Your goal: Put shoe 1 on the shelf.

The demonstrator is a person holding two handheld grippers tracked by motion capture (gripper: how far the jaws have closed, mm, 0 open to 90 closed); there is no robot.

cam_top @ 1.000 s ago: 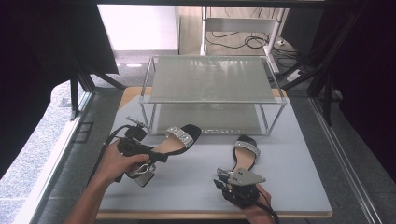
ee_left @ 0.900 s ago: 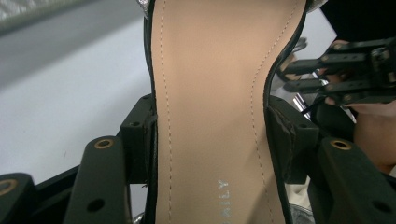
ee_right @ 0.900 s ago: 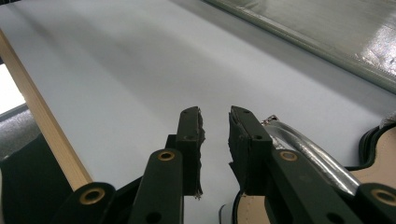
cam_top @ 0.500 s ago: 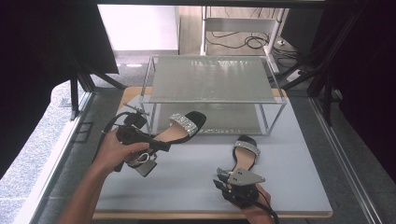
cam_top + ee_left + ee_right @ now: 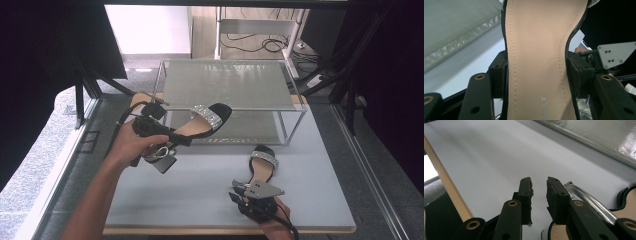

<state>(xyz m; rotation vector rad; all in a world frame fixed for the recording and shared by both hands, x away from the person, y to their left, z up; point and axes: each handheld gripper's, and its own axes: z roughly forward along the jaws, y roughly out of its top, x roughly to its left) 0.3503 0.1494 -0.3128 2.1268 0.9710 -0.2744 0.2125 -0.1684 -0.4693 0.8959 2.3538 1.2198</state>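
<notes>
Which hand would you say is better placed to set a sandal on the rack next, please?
Left: the left gripper is clamped on the lifted sandal beside the rack. The right gripper holds nothing.

Left gripper (image 5: 172, 137) has lifted its sandal (image 5: 202, 122) off the table (image 5: 210, 200); heel now clear of the surface, toe raised toward the glass shelf's (image 5: 230, 82) front edge.
</notes>
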